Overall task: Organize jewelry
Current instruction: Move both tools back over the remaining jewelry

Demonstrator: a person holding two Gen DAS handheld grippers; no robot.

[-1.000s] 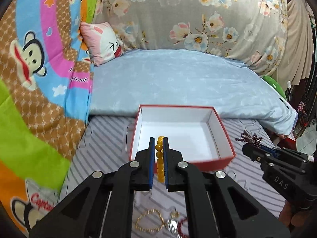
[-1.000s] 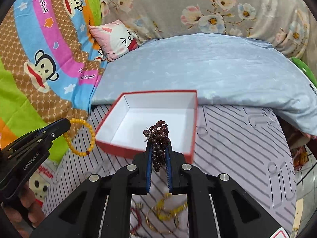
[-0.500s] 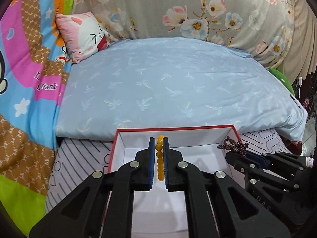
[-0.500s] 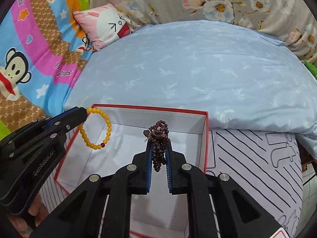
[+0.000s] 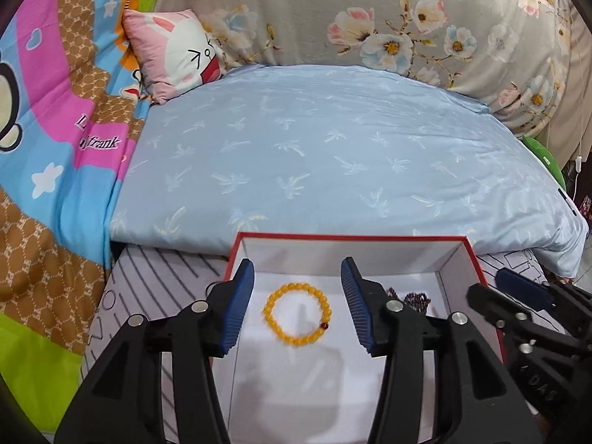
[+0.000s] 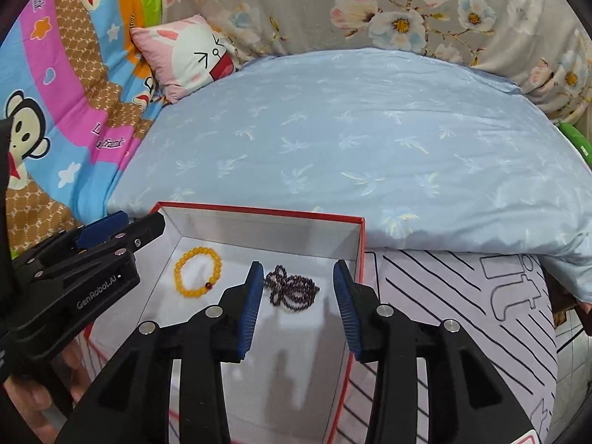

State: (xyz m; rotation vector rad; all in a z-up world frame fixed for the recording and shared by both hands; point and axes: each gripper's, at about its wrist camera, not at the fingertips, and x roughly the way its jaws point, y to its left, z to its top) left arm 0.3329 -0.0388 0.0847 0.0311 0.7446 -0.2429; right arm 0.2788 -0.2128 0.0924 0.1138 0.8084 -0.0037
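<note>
A red box with a white inside (image 5: 351, 237) (image 6: 259, 211) sits on the striped mat. A yellow bead bracelet (image 5: 296, 313) (image 6: 198, 272) lies on the box floor at the left. A dark bead necklace (image 6: 292, 291) (image 5: 416, 299) lies in a heap to its right. My left gripper (image 5: 298, 307) is open above the yellow bracelet and holds nothing. My right gripper (image 6: 298, 305) is open above the dark necklace and holds nothing. Each gripper shows at the edge of the other's view.
A light blue quilt (image 5: 333, 155) lies just behind the box. A pink cartoon pillow (image 5: 174, 55) and a floral cover (image 5: 370, 18) are at the back. A bright cartoon blanket (image 5: 48, 129) is on the left. The striped mat (image 6: 462, 314) extends right of the box.
Both grippers have opened over the box. The yellow bracelet and the dark necklace have dropped onto the box floor.
</note>
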